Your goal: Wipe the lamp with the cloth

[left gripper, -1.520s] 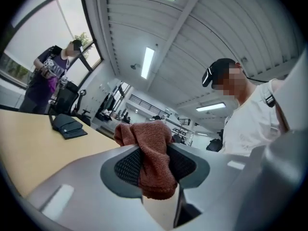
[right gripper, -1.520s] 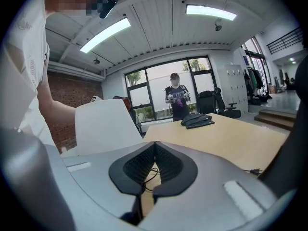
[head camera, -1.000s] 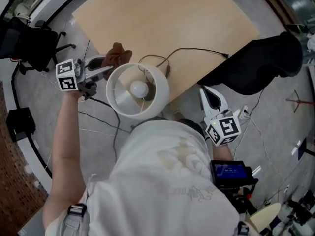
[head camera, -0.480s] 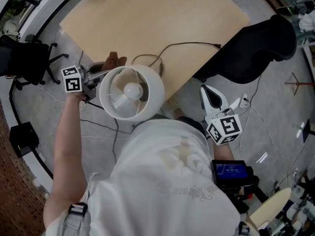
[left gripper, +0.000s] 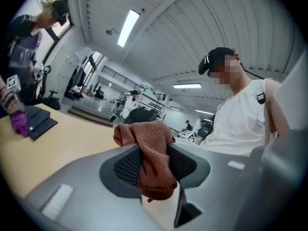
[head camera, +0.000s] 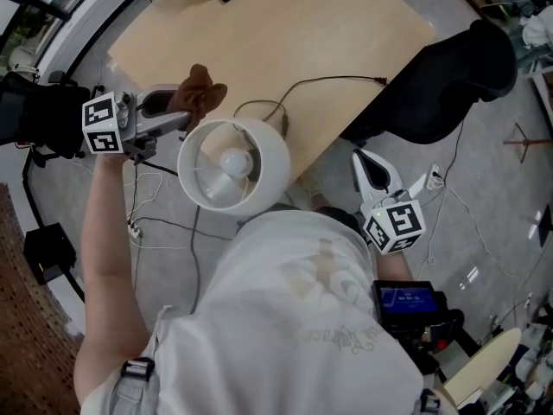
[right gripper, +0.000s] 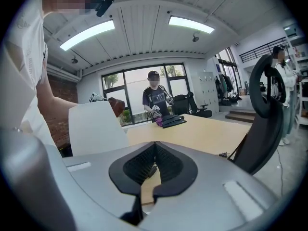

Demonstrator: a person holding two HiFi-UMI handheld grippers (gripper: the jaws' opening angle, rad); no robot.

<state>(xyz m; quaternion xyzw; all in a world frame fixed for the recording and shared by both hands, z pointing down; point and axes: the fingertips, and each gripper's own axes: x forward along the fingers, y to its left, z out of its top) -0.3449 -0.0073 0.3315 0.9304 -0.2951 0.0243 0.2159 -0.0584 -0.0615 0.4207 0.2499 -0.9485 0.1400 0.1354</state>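
Wiping step: the left gripper (head camera: pixel 178 121) has its jaws pinching the cloth (head camera: pixel 197 93) just beside the lamp (head camera: pixel 233 164). Next, I judge, the cloth must be pressed onto the shade. The right gripper (right gripper: pixel 155 165) has its jaws pressed together, empty.

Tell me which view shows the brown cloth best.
The left gripper view: the cloth fills the centre, clamped between the jaws, its weave plain. The head view shows it small, beside the lamp shade. The right gripper view shows only a corner behind that shade.

head: overhead, steeply down | gripper views: low, near-level, close | shared: table (head camera: pixel 285 33)
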